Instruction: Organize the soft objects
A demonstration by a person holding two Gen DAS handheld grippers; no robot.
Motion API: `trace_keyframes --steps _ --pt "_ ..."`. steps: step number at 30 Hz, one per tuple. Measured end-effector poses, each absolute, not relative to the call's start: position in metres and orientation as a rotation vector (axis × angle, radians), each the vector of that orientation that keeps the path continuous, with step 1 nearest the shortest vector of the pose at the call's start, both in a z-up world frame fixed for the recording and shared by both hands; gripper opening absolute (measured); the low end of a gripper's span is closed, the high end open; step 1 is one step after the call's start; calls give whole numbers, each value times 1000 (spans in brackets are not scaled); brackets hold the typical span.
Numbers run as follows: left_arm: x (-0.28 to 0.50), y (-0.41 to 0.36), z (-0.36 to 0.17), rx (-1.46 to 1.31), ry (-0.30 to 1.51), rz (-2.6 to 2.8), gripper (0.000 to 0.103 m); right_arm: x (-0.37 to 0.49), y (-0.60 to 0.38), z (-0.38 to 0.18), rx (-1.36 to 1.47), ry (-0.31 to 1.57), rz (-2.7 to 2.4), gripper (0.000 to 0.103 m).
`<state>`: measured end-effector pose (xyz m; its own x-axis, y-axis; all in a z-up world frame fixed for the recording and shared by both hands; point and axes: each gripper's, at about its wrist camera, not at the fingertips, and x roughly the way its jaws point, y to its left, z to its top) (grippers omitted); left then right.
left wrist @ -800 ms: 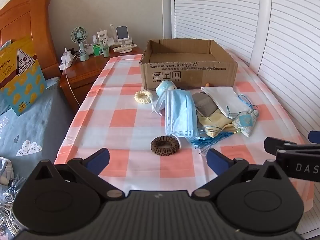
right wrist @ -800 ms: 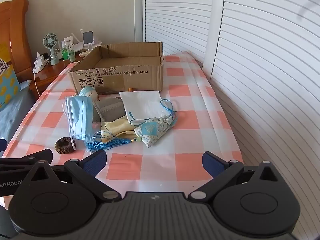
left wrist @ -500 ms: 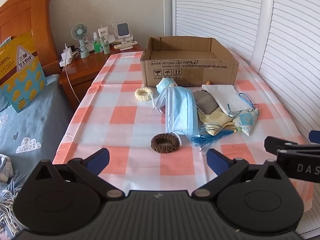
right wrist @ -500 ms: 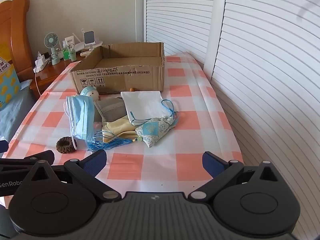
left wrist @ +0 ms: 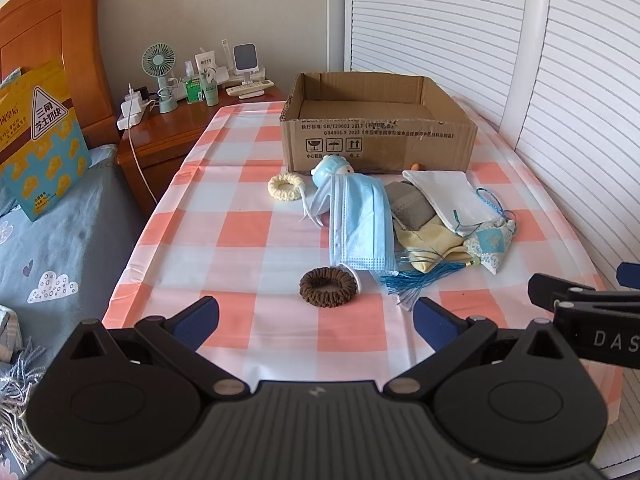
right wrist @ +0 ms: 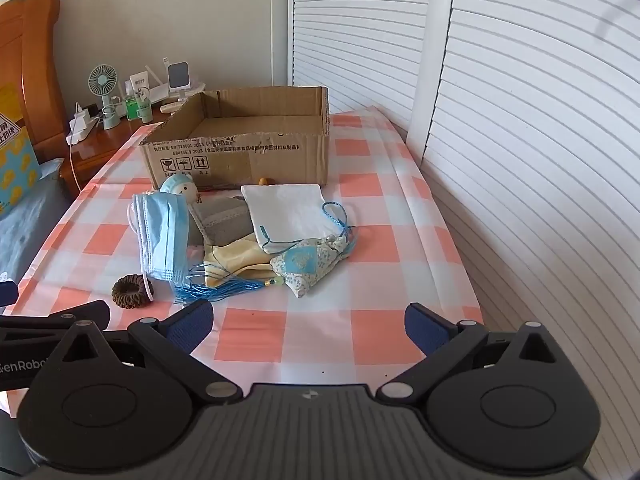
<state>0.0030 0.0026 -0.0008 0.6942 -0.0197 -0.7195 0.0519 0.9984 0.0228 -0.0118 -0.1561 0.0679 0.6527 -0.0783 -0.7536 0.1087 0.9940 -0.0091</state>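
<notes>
Fan [left wrist: 159,65], bottles [left wrist: 204,88] and charger [left wrist: 134,109] on a wooden nightstand [left wrist: 168,128] beside the bed [left wrist: 52,216], below white shutters [left wrist: 436,20].

Open cloth up front, clutter mid-table
Bare checked tablecloth [left wrist: 256,332] lies before the soft pile; the cardboard box [left wrist: 380,142] blocks behind.

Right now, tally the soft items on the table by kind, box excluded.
Hair scrunchies: 2, brown scrunchie and cream scrunchie
Face masks: 1, blue mask
Cloth pouches: 4, white pouch, grey pouch, yellow pouch, floral pouch
Small plush doll: 1, doll
Total: 8
</notes>
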Motion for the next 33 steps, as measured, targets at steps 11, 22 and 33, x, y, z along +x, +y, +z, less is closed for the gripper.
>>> trace_keyframes --steps 11,22,33 --pt "4 3 2 32 804 -39 102 -13 -154 75 24 850 -109 103" --pt "3 5 2 29 802 -37 102 -13 -154 75 26 848 -110 103" --pt "2 3 3 29 798 -35 102 -15 -154 77 24 844 -114 103"
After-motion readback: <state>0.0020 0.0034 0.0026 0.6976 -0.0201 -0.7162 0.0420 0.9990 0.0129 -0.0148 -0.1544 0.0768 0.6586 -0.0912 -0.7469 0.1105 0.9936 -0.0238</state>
